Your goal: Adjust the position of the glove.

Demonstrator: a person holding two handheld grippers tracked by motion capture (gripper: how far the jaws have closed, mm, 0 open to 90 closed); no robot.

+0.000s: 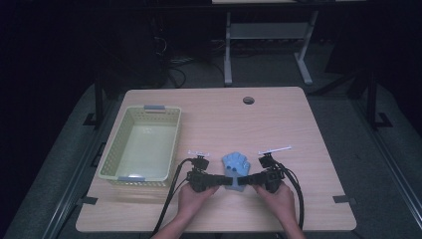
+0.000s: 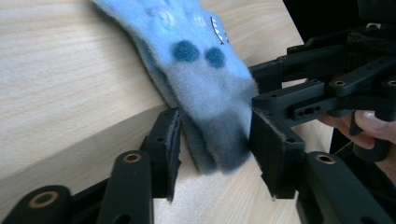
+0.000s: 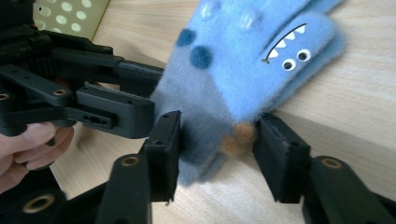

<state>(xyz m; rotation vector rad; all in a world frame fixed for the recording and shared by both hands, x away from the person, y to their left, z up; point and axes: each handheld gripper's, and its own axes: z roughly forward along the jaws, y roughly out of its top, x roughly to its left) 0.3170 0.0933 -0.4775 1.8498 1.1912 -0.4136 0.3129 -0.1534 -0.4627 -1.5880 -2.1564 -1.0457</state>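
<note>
High view showed a blue glove point(image 1: 235, 169) lying on the counter point(image 1: 298, 129) between the left tool point(image 1: 215, 180) and right tool point(image 1: 247, 180), beside a basket point(image 1: 112, 157). Both tools stood spread astride its cuff, neither yet pinching. Closing on only one fuzzy layer, or unevenly, could let it slip or twist.

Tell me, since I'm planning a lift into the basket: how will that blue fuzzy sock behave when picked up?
The blue sock is probably floppy: it lies flat and fuzzy on the table, so unheld parts would droop. Likely light, being thin fabric. The fleece should resist slipping; both grippers' fingers straddle its cuff, jaws apart.
</note>
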